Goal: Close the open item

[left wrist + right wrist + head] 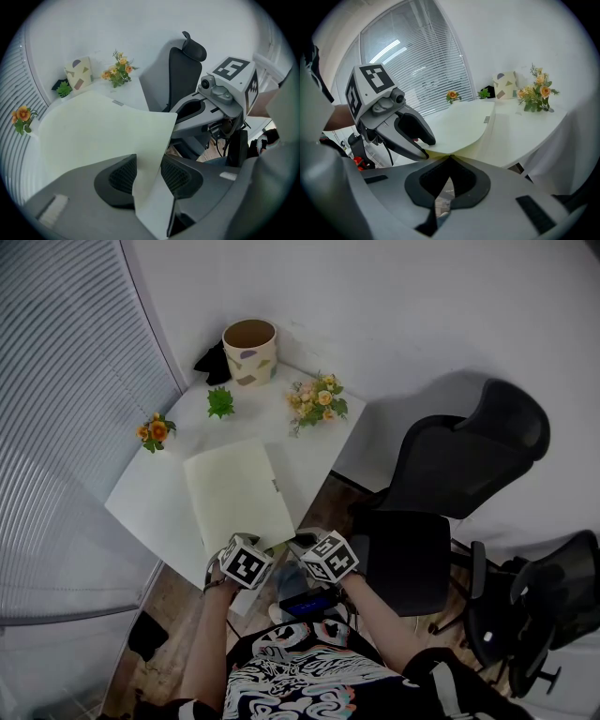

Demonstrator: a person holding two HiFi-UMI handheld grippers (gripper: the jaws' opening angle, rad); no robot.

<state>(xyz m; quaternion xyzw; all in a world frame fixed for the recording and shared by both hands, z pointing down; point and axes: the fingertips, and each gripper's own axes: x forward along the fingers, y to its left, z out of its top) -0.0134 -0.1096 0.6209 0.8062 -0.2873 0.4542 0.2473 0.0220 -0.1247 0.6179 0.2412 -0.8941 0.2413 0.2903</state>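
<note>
We judge the closing step is just starting: the folder lies on the table, its near edge lifted, and the cover must next be lowered flat. Left hand-held gripper has jaws apart around the near cover edge. Right hand-held gripper looks pinched on the same edge, just right.

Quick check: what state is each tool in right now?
Left tool: jaws apart, the pale cover passes between them and does not look pinched.
Right tool: tips shut on the cover's edge.
</note>
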